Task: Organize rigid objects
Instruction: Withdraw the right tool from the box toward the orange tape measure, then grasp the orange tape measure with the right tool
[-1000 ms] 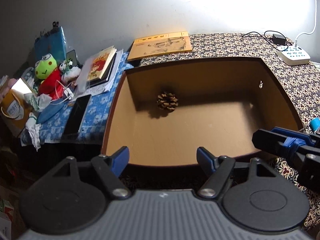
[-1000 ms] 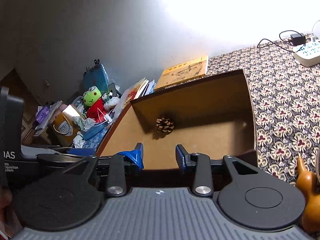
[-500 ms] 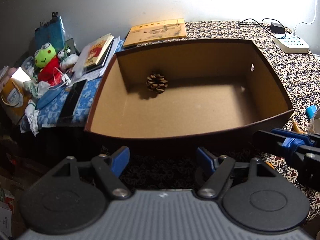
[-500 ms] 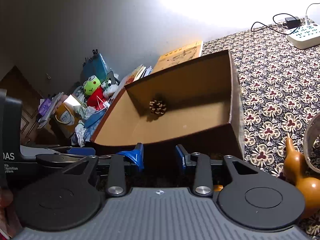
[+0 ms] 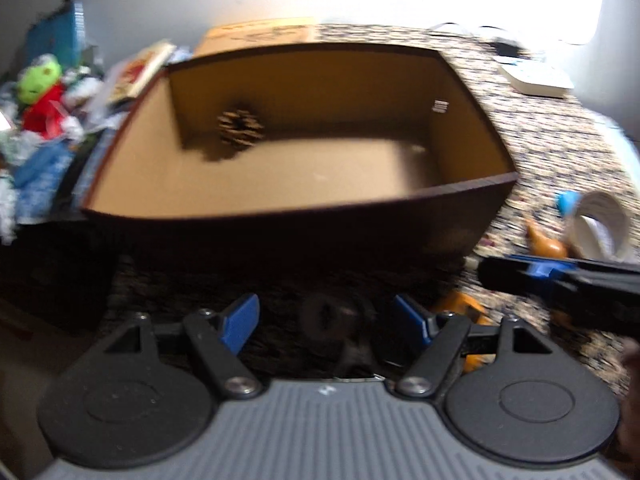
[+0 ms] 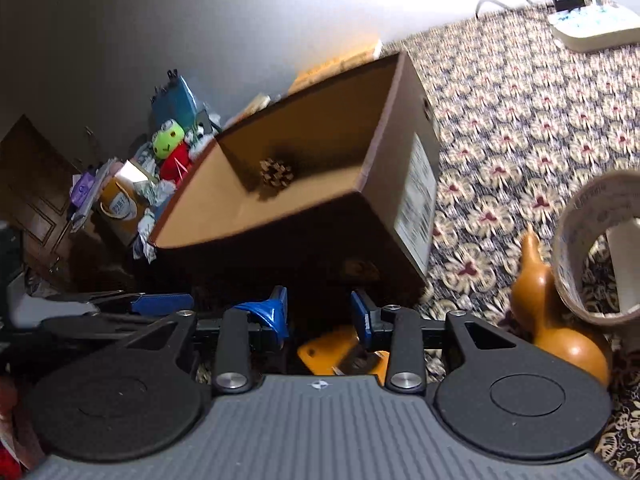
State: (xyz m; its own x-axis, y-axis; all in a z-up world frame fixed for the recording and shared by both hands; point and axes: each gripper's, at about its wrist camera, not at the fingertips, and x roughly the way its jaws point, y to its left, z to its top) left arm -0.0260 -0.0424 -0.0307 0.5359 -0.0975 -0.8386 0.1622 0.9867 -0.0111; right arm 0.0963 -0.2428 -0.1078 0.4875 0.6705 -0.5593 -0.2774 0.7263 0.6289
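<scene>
Pulled back from the cardboard box (image 5: 304,184) since half a second ago: box now farther off in both views, with more of the patterned tablecloth (image 6: 520,112) exposed at the near side. Newly in sight below the tools: an orange object (image 6: 332,354) (identity unclear, partly covered by the right gripper (image 6: 320,314)) and a dark ring-shaped item (image 5: 332,316) between the fingers of the left gripper (image 5: 326,318), heavily blurred, contact not determinable.

Left gripper: jaws spread wide, nothing clamped. Right gripper: jaws apart with a narrower gap, nothing grasped; orange object lying under the gap.

Pine cone (image 5: 240,128) inside the box, on the floor against the far wall, toward the left corner. Wooden gourd (image 6: 560,320) on the cloth to the right of the box, just beside a roll of tape (image 6: 596,248) standing on edge; tape cut off at the right frame border. Small blue item (image 5: 566,202) behind the tape, too blurred to name.

Left wrist view smeared by motion throughout. Right tool body crossing its right side as a dark bar, covering cloth behind.

Surroundings: power strip (image 6: 592,28) far right; yellow book (image 5: 256,34) behind the box; frog plush (image 6: 170,144) and clutter at far left.
</scene>
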